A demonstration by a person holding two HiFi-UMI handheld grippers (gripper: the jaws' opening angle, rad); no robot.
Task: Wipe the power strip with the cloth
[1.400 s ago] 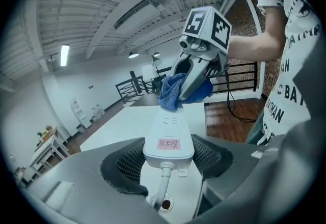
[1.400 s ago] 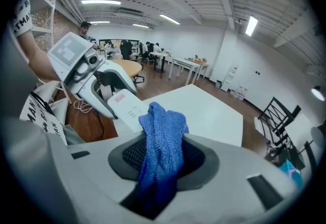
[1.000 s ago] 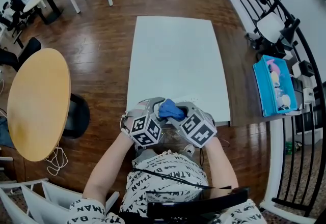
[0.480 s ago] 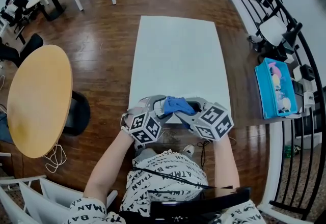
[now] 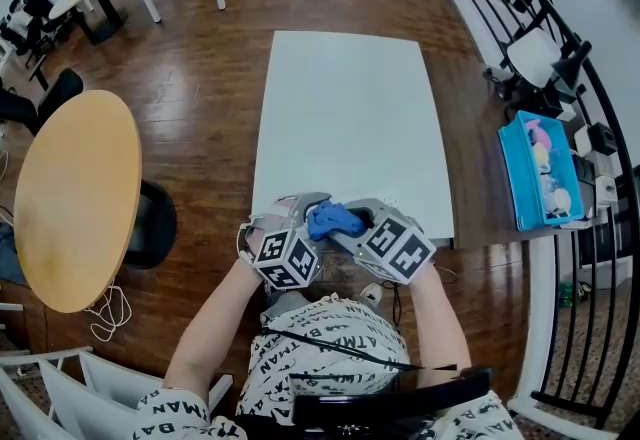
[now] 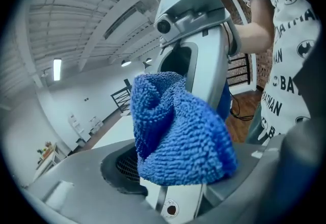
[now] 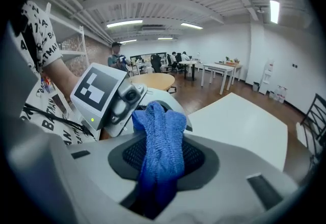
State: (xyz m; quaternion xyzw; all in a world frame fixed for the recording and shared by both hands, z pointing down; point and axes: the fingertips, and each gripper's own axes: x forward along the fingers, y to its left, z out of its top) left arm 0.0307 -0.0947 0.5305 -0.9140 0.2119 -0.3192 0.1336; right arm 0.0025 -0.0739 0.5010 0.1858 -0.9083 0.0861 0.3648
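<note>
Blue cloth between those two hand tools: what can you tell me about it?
The blue cloth is a bunched, looped-pile rag, like microfibre. The right gripper pinches one folded end between its jaws; the rest bulges over the white power strip held in the left gripper, by the white table's near edge.

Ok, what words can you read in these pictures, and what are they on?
"BATMAN": printed over and over on the person's shirt, with bat logos.
Cubes: only black-and-white square patterns, no letters.
Blue box: anything on it is too small to read.
</note>
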